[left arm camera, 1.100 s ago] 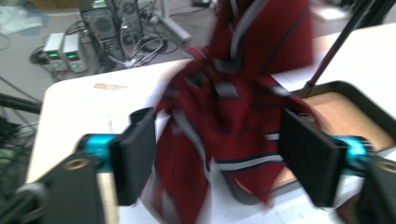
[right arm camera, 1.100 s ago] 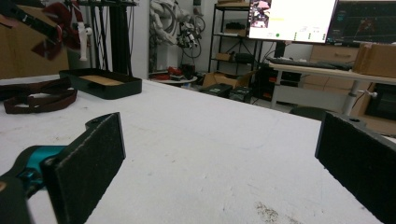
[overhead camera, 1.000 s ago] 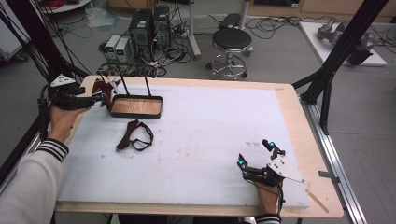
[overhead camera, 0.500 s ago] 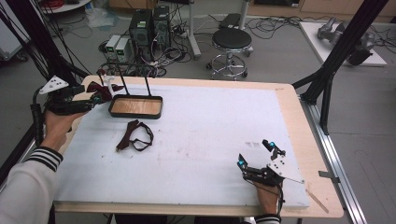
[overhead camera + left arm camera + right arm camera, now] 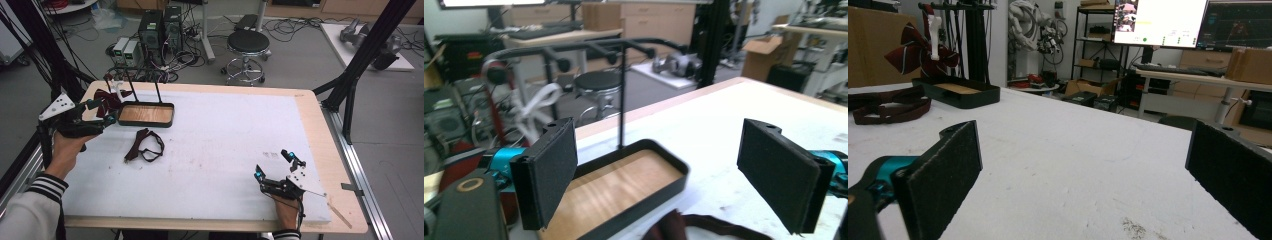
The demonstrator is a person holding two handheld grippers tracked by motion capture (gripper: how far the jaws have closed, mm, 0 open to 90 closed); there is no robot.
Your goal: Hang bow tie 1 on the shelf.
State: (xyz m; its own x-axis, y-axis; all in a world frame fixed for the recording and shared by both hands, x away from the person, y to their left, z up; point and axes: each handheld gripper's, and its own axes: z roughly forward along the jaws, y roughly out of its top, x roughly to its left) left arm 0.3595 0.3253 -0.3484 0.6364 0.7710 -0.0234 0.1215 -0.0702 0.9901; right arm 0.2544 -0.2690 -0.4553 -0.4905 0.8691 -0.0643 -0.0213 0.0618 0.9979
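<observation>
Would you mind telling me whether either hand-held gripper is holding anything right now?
Nothing is held: the left hand-held gripper and the right hand-held gripper both have open, empty jaws.

Tray [image 5: 146,114] and rack posts [image 5: 158,92] block left, white mat [image 5: 225,145] open

No text, label or number is legible; the writing on the monitor [image 5: 1159,22] is too small to read.

round black stool [image 5: 248,42] on the floor past the table's far edge | two computer towers [image 5: 161,27] left of it | monitors [image 5: 1160,22] lit on a desk behind
</observation>
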